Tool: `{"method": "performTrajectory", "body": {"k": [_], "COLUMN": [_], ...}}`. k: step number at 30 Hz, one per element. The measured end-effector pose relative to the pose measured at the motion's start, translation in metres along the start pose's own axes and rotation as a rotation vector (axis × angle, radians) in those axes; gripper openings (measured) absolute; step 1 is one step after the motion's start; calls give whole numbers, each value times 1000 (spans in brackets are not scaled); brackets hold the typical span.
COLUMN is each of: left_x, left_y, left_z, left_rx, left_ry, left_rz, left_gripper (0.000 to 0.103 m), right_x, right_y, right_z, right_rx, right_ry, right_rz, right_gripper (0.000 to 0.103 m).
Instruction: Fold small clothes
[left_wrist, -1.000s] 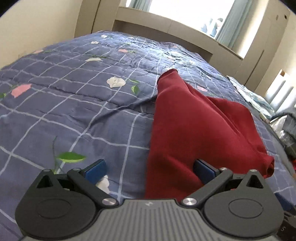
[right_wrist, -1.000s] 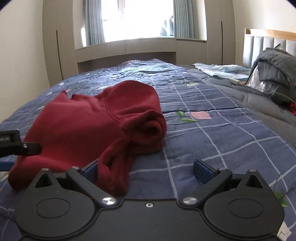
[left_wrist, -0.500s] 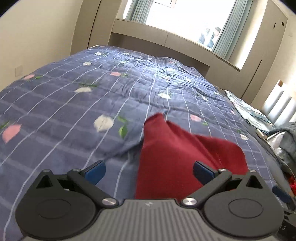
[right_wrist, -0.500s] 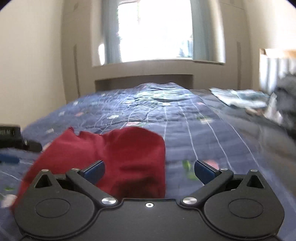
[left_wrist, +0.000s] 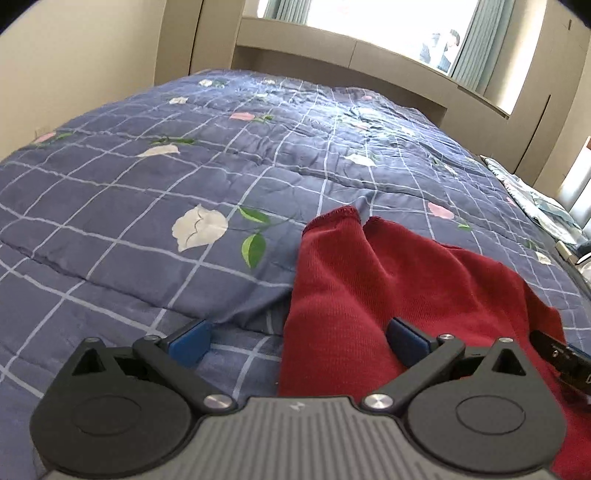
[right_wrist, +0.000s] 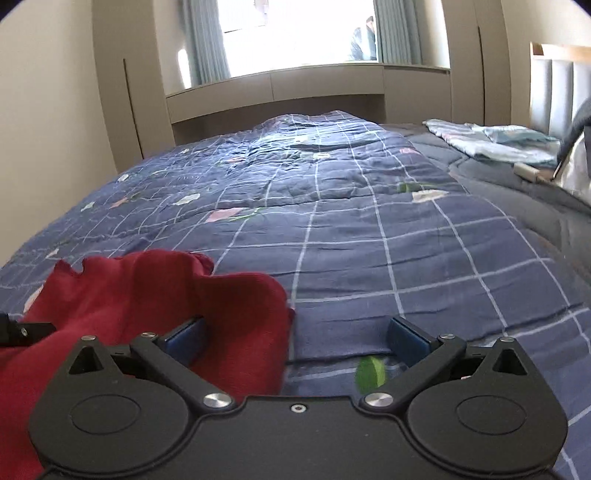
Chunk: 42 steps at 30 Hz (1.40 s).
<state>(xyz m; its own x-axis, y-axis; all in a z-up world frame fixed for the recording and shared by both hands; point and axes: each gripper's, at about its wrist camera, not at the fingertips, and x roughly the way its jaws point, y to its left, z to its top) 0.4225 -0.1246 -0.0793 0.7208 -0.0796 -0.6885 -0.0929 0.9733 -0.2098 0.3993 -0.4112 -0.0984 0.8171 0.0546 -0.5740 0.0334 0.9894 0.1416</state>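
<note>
A small dark red garment (left_wrist: 384, 295) lies rumpled on the blue checked floral quilt (left_wrist: 184, 177). In the left wrist view it fills the lower right, and my left gripper (left_wrist: 297, 338) is open with its jaws astride the garment's left edge. In the right wrist view the garment (right_wrist: 177, 295) lies at the lower left, and my right gripper (right_wrist: 295, 338) is open with its jaws astride the garment's right edge. Neither gripper holds cloth. The right gripper's tip (left_wrist: 557, 354) shows at the right edge of the left wrist view.
The quilt (right_wrist: 369, 229) runs far ahead to a window ledge (right_wrist: 288, 85). A folded pale blue cloth (right_wrist: 495, 144) and a grey blanket (right_wrist: 517, 184) lie at the right, by the padded headboard (right_wrist: 561, 88). A wall (left_wrist: 74, 66) runs along the left.
Both grippers have pulled back toward the near end of the garment and come lower over it. The garment now lies flatter, its bunched right part spread out. Both grippers stay open.
</note>
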Motion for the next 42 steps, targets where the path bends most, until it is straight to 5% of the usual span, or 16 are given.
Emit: {"method": "performTrajectory", "body": {"k": [25, 32, 38, 42], "left_x": [0, -23, -50, -53], "left_y": [3, 26, 29, 31], "left_z": [-2, 4, -12, -30], "left_rx": [-9, -95, 2, 37], "left_ry": [-25, -20, 19, 29], "left_rz": [-16, -133, -305, -314], "left_gripper": [103, 103, 103, 102], "right_x": [-2, -25, -61, -75], "right_y": [0, -12, -9, 2], "right_z": [-2, -1, -15, -30], "right_rx": [0, 89, 144, 74], "right_ry": [-11, -96, -105, -51], "right_rz": [1, 76, 143, 122], "right_gripper": [102, 102, 102, 102]}}
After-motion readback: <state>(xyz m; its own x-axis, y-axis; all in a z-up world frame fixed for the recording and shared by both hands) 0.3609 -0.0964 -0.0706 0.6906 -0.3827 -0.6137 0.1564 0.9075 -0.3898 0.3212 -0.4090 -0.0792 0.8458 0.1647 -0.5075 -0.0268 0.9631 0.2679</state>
